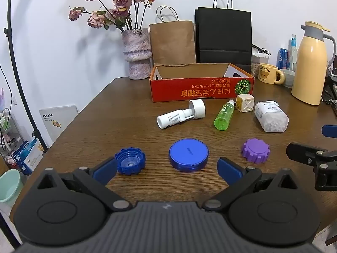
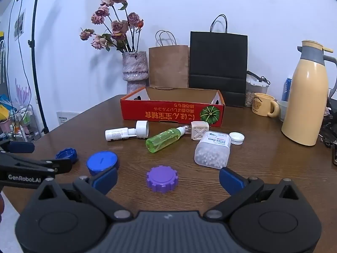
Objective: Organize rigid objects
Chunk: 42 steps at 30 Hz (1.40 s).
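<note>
On the wooden counter (image 1: 130,109), nearest the left edge of the near row, lies a dark blue ribbed cap (image 1: 130,160) with its hollow side up. Just beside it to the right sits a flat round blue lid (image 1: 188,154), and further right a purple toothed cap (image 1: 255,150), all three apart from one another.

The left claw (image 1: 167,166) hangs above the near edge with its blue pads spread wide and nothing between them; the ribbed cap is just ahead of its left pad and the blue lid lies ahead of the gap. The right claw (image 2: 168,179) is likewise wide and empty, with the purple cap (image 2: 162,178) on the counter in the gap between its pads, touching neither.

In the middle row, from the left: a white spray bottle (image 1: 181,116) on its side, a green bottle (image 1: 225,117) on its side, a cream cube (image 1: 245,102) touching the green bottle's nozzle end, then a clear box of white beads (image 1: 271,116) lying flat. In the right wrist view a small white cap (image 2: 237,138) rests just beyond the bead box.

Behind them, toward the far edge, stands an open red cardboard box (image 1: 200,88); what lies on its floor cannot be seen. At the far left corner is a vase of dried roses (image 1: 137,54); at the right edge, a yellow mug (image 1: 269,73) and a cream thermos jug (image 1: 311,63).
</note>
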Available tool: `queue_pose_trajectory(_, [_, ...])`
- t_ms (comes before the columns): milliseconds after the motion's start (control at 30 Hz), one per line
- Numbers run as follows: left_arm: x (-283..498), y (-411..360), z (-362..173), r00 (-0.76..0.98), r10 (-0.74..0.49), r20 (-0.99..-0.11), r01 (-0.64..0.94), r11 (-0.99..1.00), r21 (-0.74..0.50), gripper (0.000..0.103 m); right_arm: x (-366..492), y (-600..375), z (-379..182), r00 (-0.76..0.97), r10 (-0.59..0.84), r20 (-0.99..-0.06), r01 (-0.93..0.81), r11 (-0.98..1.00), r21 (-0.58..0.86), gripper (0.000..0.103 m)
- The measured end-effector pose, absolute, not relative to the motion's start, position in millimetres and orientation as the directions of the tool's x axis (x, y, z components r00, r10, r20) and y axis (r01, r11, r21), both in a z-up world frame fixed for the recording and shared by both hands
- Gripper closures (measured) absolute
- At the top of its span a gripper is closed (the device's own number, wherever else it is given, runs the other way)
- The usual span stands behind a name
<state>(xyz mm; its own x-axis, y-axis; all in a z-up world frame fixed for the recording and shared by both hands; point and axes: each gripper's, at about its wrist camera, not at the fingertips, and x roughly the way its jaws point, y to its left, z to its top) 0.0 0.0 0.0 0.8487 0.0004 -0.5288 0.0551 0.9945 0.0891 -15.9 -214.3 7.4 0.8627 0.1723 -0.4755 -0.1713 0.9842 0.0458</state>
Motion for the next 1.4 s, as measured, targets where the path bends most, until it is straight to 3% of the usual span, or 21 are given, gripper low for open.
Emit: queue_pose_trajectory(1400, [-2.1,-0.8,8.3,0.854,-0.01,-0.519,0.059,0.995,0.078,0.0,-20.2,-213.2,10.6,0.865,0.192,-0.464,-0.183,0.981,0.065,0.0])
